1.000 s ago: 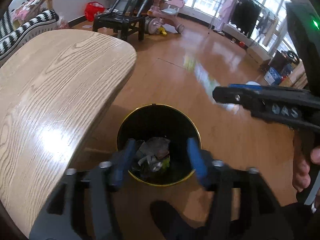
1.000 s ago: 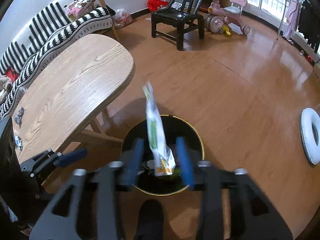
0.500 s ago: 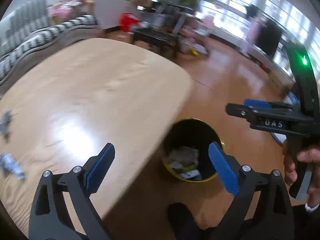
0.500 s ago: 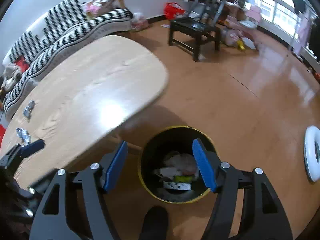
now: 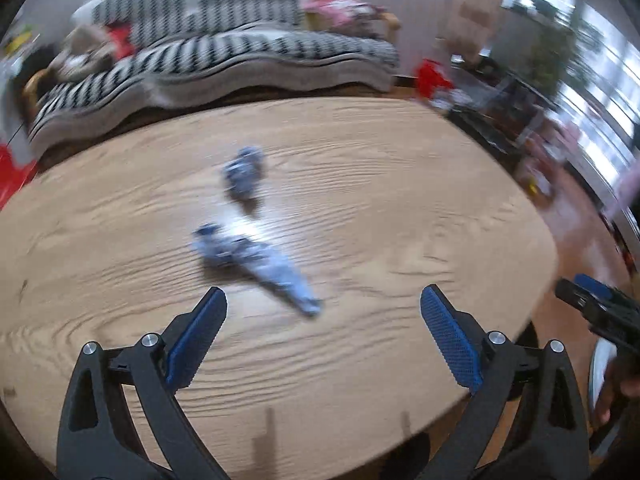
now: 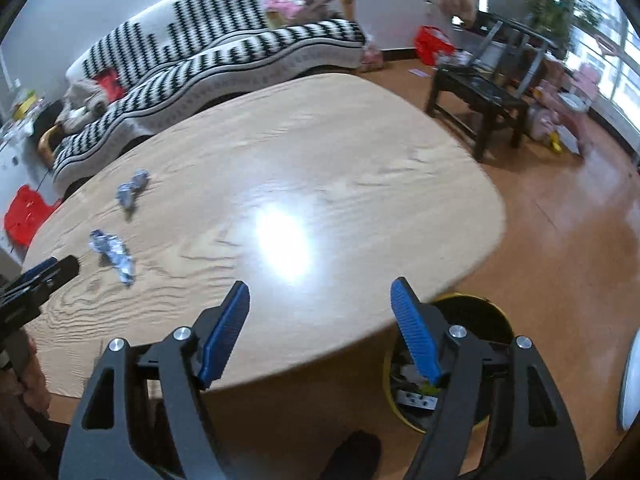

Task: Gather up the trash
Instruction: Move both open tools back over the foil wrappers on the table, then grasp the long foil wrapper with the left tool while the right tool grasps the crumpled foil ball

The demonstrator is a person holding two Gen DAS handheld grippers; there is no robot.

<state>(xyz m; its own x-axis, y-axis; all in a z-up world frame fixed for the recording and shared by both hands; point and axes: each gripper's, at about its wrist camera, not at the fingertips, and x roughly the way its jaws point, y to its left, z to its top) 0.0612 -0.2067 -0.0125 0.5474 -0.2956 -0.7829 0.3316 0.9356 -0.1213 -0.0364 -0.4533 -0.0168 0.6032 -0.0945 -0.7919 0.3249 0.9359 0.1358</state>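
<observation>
Two crumpled blue-and-white wrappers lie on the wooden table. The long wrapper is just ahead of my left gripper, which is open and empty above the table. The small balled wrapper lies farther off. In the right wrist view the long wrapper and the balled wrapper are at the far left of the table. My right gripper is open and empty over the table's near edge. The black bin with a gold rim stands on the floor below it, with trash inside.
A black-and-white striped sofa runs behind the table. A black chair and pink toys stand at the right on the wooden floor. A white ring lies on the floor at the far right.
The right gripper opened and dropped its wrapper into the bin. Both grippers then swung away from the bin toward the table. The left one now faces the two wrappers.
</observation>
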